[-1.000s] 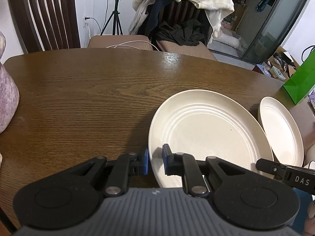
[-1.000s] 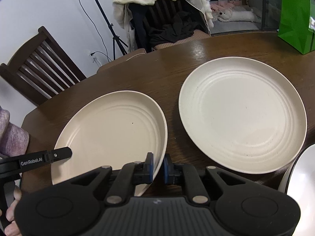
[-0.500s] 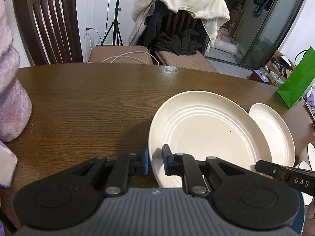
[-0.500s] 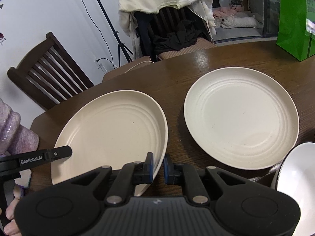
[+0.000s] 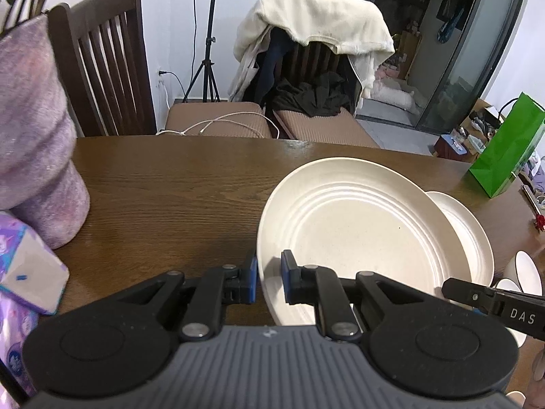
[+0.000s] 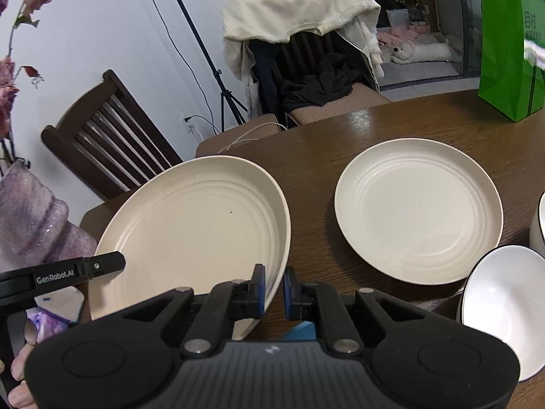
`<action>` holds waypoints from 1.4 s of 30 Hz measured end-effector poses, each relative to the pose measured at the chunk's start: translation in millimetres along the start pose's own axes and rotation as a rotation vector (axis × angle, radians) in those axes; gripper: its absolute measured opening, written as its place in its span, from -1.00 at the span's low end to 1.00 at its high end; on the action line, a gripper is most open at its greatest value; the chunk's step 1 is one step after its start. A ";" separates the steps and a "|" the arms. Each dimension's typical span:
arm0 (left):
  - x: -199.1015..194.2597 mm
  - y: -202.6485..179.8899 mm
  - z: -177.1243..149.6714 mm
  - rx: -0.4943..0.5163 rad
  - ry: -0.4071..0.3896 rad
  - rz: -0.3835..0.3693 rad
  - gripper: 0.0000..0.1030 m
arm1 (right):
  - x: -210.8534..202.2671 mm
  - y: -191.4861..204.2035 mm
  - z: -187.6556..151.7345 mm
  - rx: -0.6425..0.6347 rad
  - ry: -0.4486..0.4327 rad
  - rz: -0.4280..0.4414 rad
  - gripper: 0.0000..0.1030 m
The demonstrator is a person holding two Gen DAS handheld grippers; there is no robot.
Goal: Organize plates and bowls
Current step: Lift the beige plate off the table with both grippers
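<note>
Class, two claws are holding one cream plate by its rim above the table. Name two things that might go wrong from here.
1. Both the left claw and right claw pinch only the lifted plate at its rim, so it might slip.
2. The second plate and white bowl sit close by; a careless lowering could knock them.

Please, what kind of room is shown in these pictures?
Probably a home dining room: a wooden dining table, wooden chairs around it, one draped with clothes, and cream plates laid out.
</note>
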State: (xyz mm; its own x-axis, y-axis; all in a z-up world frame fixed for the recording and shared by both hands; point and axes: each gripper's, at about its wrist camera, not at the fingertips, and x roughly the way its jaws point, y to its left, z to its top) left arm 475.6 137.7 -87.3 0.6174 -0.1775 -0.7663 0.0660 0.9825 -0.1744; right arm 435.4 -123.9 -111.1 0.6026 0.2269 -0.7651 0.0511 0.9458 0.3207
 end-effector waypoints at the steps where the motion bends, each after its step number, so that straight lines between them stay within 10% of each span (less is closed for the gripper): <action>1: -4.3 -0.8 -1.0 0.002 -0.002 0.002 -0.72 | -2.9 0.8 -0.4 -0.005 -0.002 0.003 -0.80; 42: -149.0 -35.3 -64.3 -0.004 -0.085 0.065 -0.72 | -131.4 13.4 -56.5 -0.081 -0.068 0.089 -0.80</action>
State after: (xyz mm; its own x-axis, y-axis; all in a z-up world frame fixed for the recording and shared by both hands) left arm 330.9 125.9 -6.7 0.6847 -0.1080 -0.7208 0.0208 0.9915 -0.1288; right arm 311.9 -127.8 -37.9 0.6550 0.2974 -0.6946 -0.0677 0.9387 0.3380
